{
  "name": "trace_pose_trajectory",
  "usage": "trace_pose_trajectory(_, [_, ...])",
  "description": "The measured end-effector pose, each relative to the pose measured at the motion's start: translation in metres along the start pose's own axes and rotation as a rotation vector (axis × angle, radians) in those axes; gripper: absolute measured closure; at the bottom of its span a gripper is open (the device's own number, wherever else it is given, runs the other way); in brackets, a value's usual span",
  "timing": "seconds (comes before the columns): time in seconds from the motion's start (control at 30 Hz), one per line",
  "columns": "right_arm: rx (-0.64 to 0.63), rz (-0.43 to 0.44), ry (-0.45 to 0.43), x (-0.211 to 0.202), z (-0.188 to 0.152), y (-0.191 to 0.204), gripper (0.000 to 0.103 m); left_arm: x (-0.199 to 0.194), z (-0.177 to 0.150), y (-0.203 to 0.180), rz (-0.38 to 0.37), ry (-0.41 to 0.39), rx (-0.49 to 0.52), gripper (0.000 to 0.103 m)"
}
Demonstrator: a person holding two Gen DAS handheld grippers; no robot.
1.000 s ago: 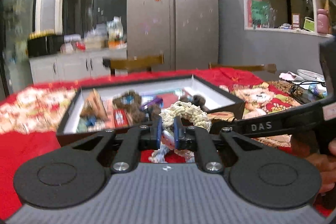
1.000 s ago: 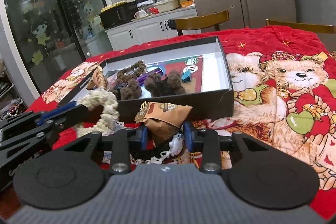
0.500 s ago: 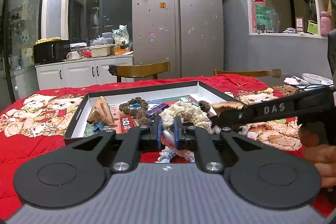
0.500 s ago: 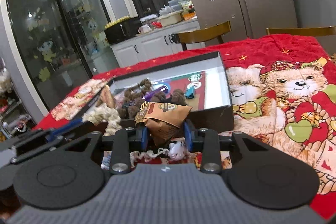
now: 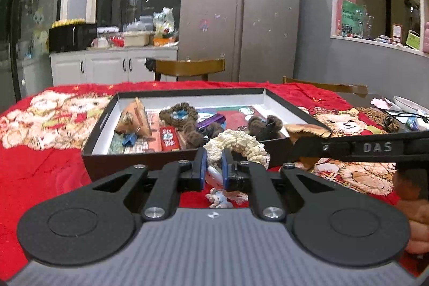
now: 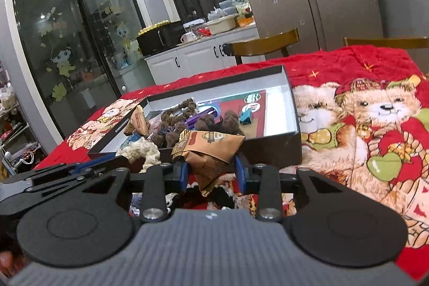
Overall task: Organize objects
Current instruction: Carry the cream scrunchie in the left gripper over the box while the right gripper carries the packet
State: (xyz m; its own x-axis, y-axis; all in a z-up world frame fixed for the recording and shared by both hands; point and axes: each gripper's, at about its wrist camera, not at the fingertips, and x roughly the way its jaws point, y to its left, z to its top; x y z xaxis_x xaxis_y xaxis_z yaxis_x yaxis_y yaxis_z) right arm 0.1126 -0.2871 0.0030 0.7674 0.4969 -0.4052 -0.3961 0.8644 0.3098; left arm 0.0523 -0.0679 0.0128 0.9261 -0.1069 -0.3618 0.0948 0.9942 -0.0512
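**Objects held at the near wall of the box**

Objects are in both tongs, just in front of the black box (image 5: 139,157) with white inside. The left tongs (image 5: 213,165) are closed on a cream knitted ring (image 5: 238,144), which rises above the near wall of the box; the part between the pads is mostly hidden, and something pale and blue below it is hard to make out. The right tongs (image 6: 211,173) grip a brown paper packet (image 6: 211,149), whose lower tip hangs between the blue pads; its print is too small to read. Inside the box lie brown woolly pieces (image 6: 203,122), a purple thing, a small blue clip and a tan packet, partly covering each other. The box stands on a red cloth with bears (image 6: 375,125) that covers the worktop. At the right edge of the left view a hand (image 5: 415,227) is cut off. Dark and white things under the right tongs are unclear.
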Motion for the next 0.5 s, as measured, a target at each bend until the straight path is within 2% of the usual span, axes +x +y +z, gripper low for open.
trace_pose_trajectory(0.3, [-0.017, 0.002, -0.019, -0.0034, 0.0040, 0.0052, 0.065, -0.0021, 0.0011, -0.0044, 0.014, -0.023, 0.025, 0.089])
trace_pose_trajectory(0.5, [-0.019, -0.011, -0.040, -0.0073, 0.0085, 0.0091, 0.065, -0.0049, 0.0053, -0.0044, 0.078, -0.090, 0.061, 0.089])
